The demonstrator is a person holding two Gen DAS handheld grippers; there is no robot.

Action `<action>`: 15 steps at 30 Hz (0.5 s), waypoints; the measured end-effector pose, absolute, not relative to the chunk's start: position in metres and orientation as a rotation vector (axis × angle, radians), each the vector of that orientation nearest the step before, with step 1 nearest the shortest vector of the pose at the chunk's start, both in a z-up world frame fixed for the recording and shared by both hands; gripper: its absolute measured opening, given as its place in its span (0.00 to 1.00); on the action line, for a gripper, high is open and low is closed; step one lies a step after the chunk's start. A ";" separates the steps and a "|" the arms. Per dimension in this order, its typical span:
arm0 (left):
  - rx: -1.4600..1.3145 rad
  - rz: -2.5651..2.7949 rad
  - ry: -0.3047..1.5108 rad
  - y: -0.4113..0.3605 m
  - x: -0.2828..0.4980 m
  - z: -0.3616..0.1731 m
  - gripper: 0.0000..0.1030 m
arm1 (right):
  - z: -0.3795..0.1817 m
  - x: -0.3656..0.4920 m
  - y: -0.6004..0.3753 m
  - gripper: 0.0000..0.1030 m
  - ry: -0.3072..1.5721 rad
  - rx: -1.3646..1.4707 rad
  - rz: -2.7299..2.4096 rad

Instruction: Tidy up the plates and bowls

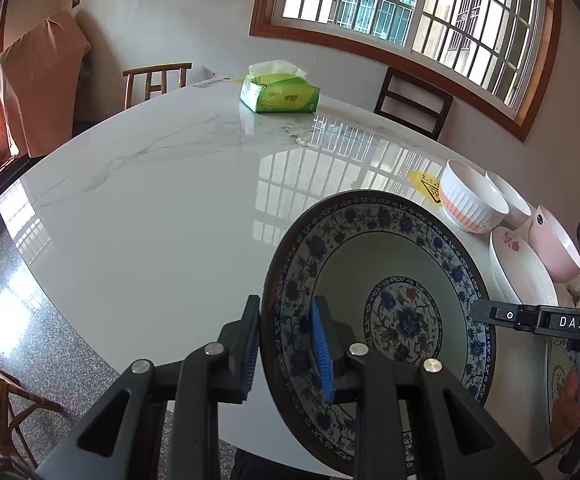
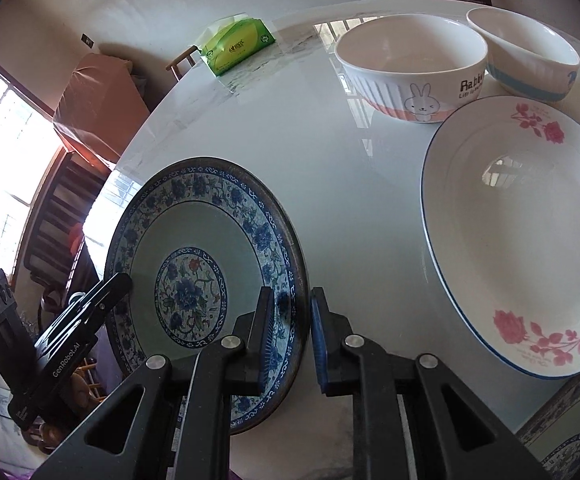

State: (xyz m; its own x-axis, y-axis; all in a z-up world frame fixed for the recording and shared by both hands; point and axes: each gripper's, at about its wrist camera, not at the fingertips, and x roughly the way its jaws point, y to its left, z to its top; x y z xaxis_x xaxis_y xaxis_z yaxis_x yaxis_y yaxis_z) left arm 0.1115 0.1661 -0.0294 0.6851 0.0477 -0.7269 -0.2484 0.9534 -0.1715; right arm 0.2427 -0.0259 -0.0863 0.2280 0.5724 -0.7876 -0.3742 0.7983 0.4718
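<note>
Here I have both grippers clamped on the round blue-and-white floral porcelain plate (image 1: 378, 316): left gripper (image 1: 286, 344) on one rim, right gripper (image 2: 290, 340) opposite, above the white marble table (image 1: 150, 220).

Left gripper (image 1: 286, 350) points steeply down, its jaws closed on the near rim of the plate (image 1: 390, 280), one blue pad inside the rim, the other outside. Right gripper (image 2: 288, 344) also points steeply down, jaws clamped on the plate's opposite rim. A hand (image 1: 578, 400) shows behind the right gripper in the left view
</note>
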 end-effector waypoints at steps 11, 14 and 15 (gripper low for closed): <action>-0.293 0.206 0.815 0.192 0.124 -0.041 0.24 | -0.094 0.251 -0.001 0.17 1.191 0.184 0.662; -0.298 0.209 0.820 0.194 0.125 -0.045 0.24 | -0.095 0.251 -0.001 0.17 1.196 0.184 0.659; -0.301 0.208 0.820 0.195 0.125 -0.046 0.24 | -0.096 0.252 0.000 0.17 1.198 0.186 0.658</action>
